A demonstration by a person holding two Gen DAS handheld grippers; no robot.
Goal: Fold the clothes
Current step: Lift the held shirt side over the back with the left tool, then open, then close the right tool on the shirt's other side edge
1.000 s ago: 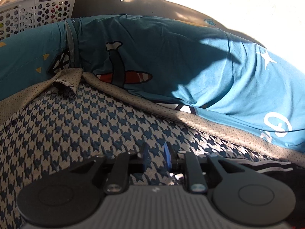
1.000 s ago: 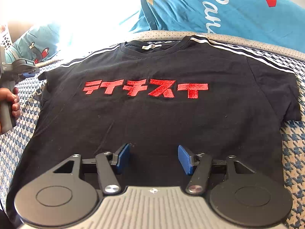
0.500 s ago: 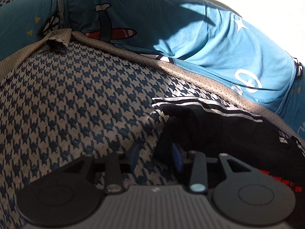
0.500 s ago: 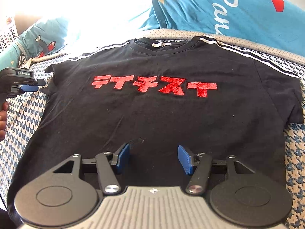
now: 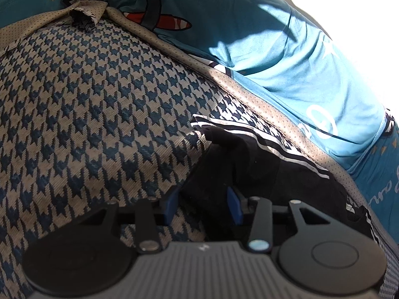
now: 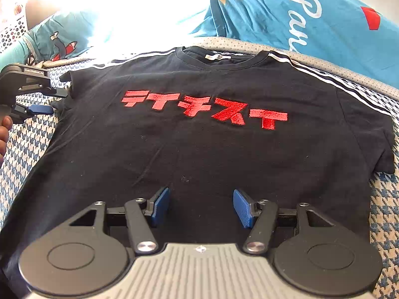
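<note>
A black T-shirt [image 6: 199, 149] with red lettering and white shoulder stripes lies spread flat, front up, on a houndstooth cover [image 6: 27, 139]. My right gripper [image 6: 200, 205] is open above the shirt's lower middle, with nothing between its blue pads. My left gripper [image 5: 203, 205] is open at the shirt's left sleeve [image 5: 239, 149], the sleeve edge lying between its pads. From the right wrist view the left gripper [image 6: 53, 101] shows at the far left, its fingers on either side of the sleeve tip, held by a hand [image 6: 3, 134].
Teal printed bedding [image 6: 299, 17] is bunched along the far side of the houndstooth cover [image 5: 87, 112], past a grey dotted border [image 5: 249, 87]. A white perforated basket [image 6: 12, 30] stands at the far left. Strong sunlight washes out the back.
The left gripper has swung right across the houndstooth cover to the black sleeve and opened wider. The right gripper moved slightly closer over the shirt, still open.
</note>
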